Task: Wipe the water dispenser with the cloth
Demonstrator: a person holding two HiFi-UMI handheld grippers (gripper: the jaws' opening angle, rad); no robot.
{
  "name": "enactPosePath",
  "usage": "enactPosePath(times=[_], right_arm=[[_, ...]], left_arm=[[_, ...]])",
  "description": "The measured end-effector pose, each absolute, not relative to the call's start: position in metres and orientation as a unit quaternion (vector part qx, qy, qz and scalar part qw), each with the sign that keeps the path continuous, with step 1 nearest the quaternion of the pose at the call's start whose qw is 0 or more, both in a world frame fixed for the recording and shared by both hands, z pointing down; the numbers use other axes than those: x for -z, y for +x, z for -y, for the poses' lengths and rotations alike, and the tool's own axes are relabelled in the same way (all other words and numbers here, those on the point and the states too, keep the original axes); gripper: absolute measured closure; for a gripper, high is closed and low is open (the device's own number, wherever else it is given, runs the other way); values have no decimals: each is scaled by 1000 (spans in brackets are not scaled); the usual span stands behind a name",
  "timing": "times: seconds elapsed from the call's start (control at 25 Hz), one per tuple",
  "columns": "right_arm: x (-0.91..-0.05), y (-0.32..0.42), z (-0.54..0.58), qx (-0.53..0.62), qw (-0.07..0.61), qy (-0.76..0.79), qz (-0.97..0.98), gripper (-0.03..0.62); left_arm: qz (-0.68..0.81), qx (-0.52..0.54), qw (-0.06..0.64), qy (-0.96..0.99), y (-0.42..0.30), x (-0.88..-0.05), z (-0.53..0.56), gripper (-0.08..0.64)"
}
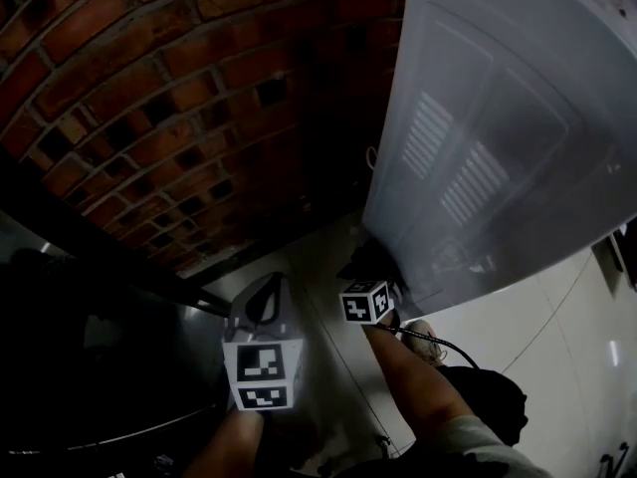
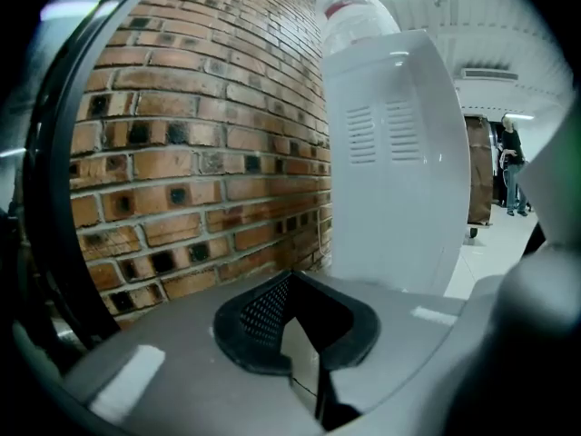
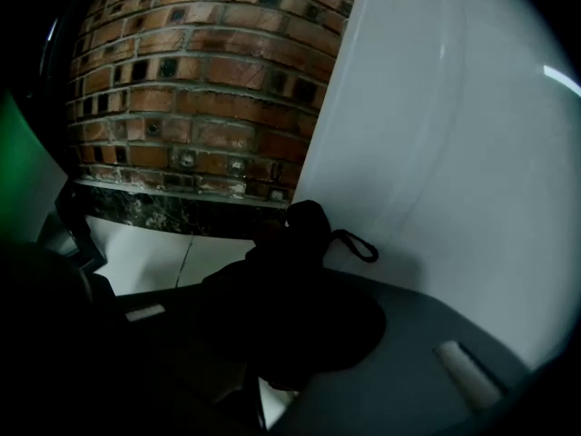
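Right gripper (image 3: 277, 330): your jaws are clamped on the dark cloth (image 3: 304, 234) | cloth: bunched low at the water dispenser (image 3: 454, 171), right at its white side panel | left gripper (image 2: 295, 321): your jaws are together with nothing in them, near the brick wall (image 2: 200, 153)

White water dispenser (image 1: 498, 137), red-brown brick wall (image 1: 149, 98) dotted with dark holes, black cloth (image 3: 304, 234)
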State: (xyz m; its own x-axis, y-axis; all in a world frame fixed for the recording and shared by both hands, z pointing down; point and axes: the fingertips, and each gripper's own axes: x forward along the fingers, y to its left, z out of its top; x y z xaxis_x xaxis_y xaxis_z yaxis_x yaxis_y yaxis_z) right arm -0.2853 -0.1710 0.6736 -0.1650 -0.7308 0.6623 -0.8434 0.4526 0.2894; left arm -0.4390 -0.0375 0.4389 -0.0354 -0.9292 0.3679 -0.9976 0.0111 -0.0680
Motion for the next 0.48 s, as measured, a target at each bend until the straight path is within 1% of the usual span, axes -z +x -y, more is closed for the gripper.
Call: enactPosePath(times=[0.12,0.24,0.36,0.48], right_arm=[[-658,-289,167,-67,380,508,770,502],[-624,-297,159,-48,364,485,794,502],[-573,-306,148,-19,329,470,819,502],[-502,-311,143,28,283,464,839,503]], left_arm=[[699,-161,100,690,-436,-436,36,560],[699,-155,88,693,-436,-424,33,560],[699,-148,64,697,-436,-404,30,560],[707,-125,42,695,-441,-378,29,560]])
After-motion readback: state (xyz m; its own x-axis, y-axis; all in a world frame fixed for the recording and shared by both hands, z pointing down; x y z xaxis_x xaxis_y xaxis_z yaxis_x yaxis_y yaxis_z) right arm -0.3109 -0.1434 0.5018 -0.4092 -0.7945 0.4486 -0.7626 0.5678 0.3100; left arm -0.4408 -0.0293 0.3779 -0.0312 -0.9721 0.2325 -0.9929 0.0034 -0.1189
